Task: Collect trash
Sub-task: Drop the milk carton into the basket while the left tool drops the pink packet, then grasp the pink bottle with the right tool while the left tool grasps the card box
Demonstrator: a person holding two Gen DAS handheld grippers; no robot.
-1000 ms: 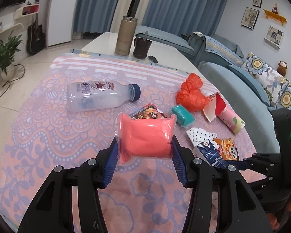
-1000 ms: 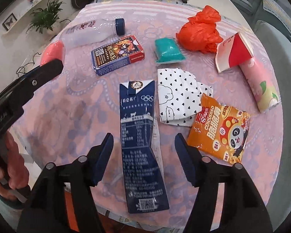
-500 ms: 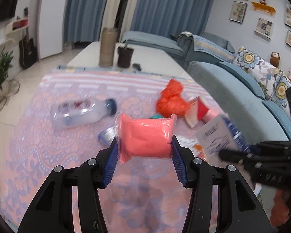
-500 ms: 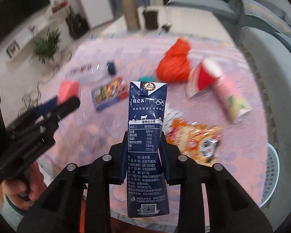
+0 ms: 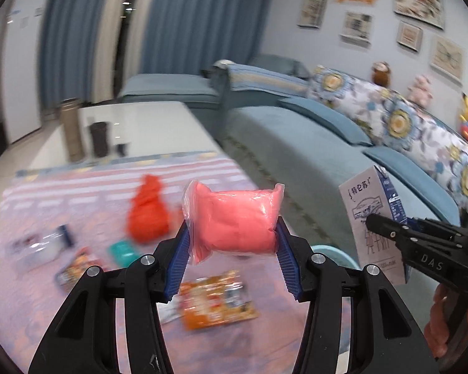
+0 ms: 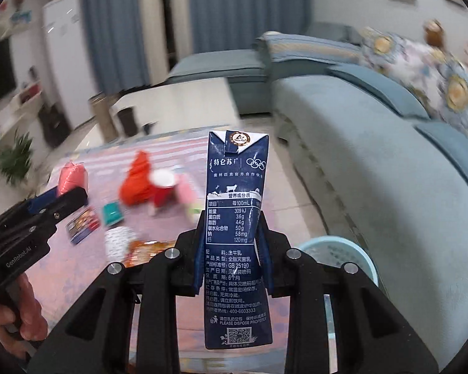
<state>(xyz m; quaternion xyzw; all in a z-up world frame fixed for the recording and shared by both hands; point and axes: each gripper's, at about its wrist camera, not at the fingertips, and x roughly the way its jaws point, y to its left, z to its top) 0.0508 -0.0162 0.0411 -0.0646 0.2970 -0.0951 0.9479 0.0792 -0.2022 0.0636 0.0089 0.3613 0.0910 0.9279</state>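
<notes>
My left gripper (image 5: 232,251) is shut on a pink plastic pouch (image 5: 234,219) and holds it above the table; the pouch also shows in the right wrist view (image 6: 71,176). My right gripper (image 6: 232,249) is shut on a flattened dark blue milk carton (image 6: 235,227), held upright; the carton shows at the right of the left wrist view (image 5: 376,218). A light blue basket (image 6: 337,251) stands on the floor by the table's right edge, low and right of the carton; its rim shows in the left wrist view (image 5: 333,249).
On the patterned tablecloth (image 5: 78,187) lie an orange bag (image 5: 146,215), a teal packet (image 5: 123,251), an orange snack bag (image 5: 215,299), a plastic bottle (image 5: 40,246), a card box (image 6: 82,224), a red cup (image 6: 162,188). A blue sofa (image 6: 374,143) runs along the right.
Both grippers have risen and swung right toward the sofa and basket, still holding the pouch and carton. The basket has come into view.
</notes>
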